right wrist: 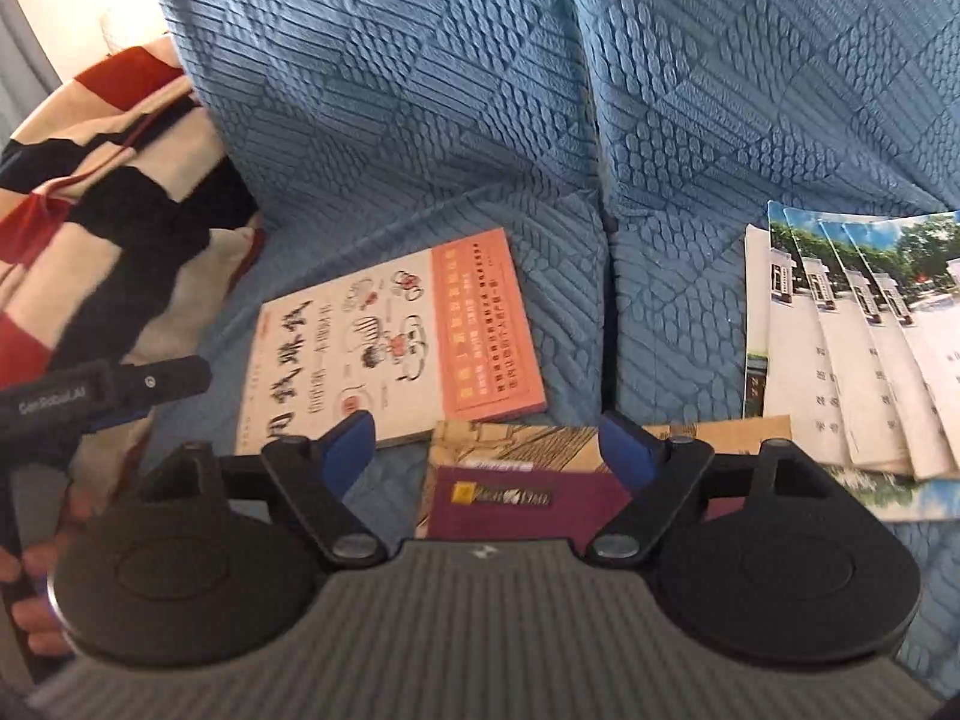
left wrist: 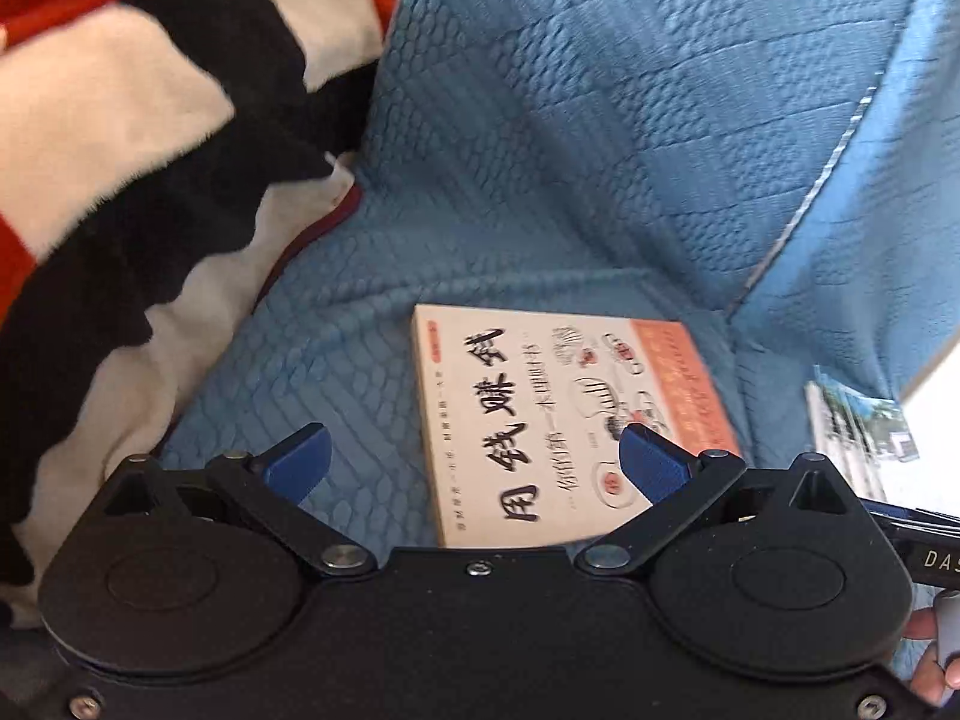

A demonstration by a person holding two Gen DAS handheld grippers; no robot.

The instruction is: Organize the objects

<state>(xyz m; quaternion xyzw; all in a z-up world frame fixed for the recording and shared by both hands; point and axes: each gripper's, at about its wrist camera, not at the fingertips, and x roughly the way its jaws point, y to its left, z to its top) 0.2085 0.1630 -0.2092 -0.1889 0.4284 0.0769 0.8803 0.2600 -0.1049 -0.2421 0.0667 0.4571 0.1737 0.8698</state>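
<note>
A white book with black Chinese characters and an orange band (left wrist: 558,420) lies flat on the blue sofa seat (left wrist: 336,360); it also shows in the right wrist view (right wrist: 390,336). My left gripper (left wrist: 474,459) is open and empty, hovering just above the book's near edge. My right gripper (right wrist: 483,450) is open and empty above a maroon book (right wrist: 516,504) that lies on a tan illustrated book (right wrist: 516,438). Several fanned booklets with a building photo (right wrist: 858,336) lie at the right.
A red, white and black striped blanket (left wrist: 132,180) is bunched at the sofa's left; it also shows in the right wrist view (right wrist: 102,210). The blue quilted backrest (right wrist: 480,90) rises behind. The booklets' edge (left wrist: 852,426) shows at the right of the left wrist view.
</note>
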